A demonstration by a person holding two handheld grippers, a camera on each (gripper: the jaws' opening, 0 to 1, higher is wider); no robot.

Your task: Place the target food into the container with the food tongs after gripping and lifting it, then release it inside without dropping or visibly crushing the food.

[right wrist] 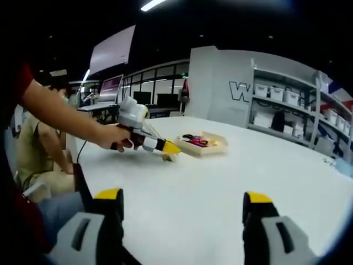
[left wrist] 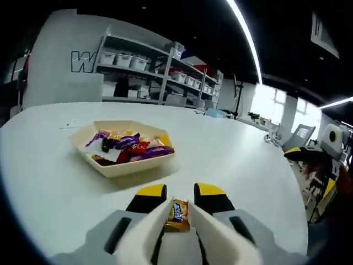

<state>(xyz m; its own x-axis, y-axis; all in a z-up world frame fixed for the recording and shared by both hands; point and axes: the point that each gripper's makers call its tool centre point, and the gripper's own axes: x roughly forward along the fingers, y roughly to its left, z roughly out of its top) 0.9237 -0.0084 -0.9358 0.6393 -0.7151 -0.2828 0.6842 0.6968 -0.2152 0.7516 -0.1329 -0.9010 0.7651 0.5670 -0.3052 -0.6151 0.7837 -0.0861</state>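
We see the tray (left wrist: 122, 165) w/ mixed wrapped sweets (left wrist: 129, 146) at 11 o'clock on the bench (left wrist: 237, 160); left hand-held gripper (left wrist: 178, 208) clenches a candy (left wrist: 178, 215); right hand-held gripper (right wrist: 182, 207) gapes wide.

Broad white table (left wrist: 248, 160), one shallow beige tray (left wrist: 118, 165) resting on it (wrapped sweets (left wrist: 132, 146) inside)

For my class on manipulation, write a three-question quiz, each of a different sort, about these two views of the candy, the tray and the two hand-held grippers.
1. True or false: the wrapped candy already lies in the tray.
2. Which hand-held gripper has its jaws wide apart? A) left hand-held gripper B) right hand-held gripper
3. Fill in: the tray, holding assorted wrapped sweets, rests on a white ____.

Key: 1 false, it is pinched between the left jaws short of the tray; 2 B; 3 table.
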